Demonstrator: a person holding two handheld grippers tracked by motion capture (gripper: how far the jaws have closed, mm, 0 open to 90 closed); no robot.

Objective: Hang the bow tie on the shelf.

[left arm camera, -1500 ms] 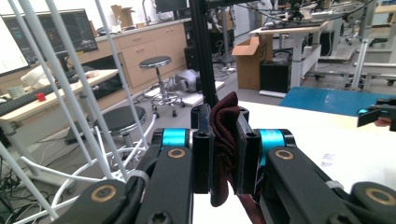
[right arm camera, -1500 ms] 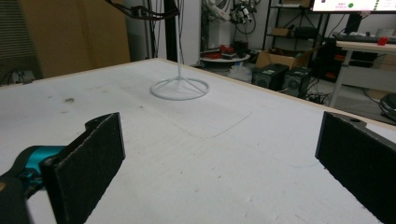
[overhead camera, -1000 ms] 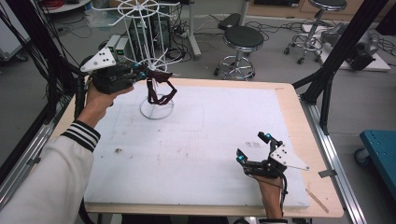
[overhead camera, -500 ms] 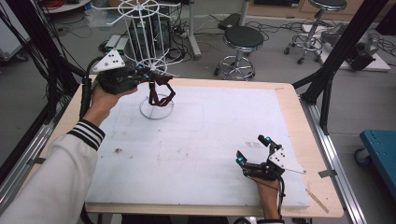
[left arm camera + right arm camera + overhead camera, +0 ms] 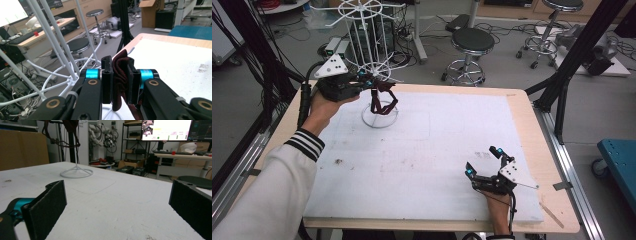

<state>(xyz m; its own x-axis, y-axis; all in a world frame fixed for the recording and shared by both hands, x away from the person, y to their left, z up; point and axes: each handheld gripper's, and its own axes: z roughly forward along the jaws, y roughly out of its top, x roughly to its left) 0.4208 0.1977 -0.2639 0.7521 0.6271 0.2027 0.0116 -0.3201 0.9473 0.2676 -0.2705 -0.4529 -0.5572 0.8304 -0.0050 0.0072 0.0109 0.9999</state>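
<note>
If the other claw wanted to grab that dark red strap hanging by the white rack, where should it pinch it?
Probably the low loop of the strap, coming from the table's open side. The left claw already pinches the top, and the rack wires crowd behind it. The loop dangles free above the rack's ring base, so the open right claw could close across it there.

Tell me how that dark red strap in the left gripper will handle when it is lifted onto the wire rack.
The dark red strap looks floppy: it bunches in folds between the left gripper pads and droops in loops below. It probably weighs little. The white wire rack looks slender, so it may wobble if tugged.
</note>
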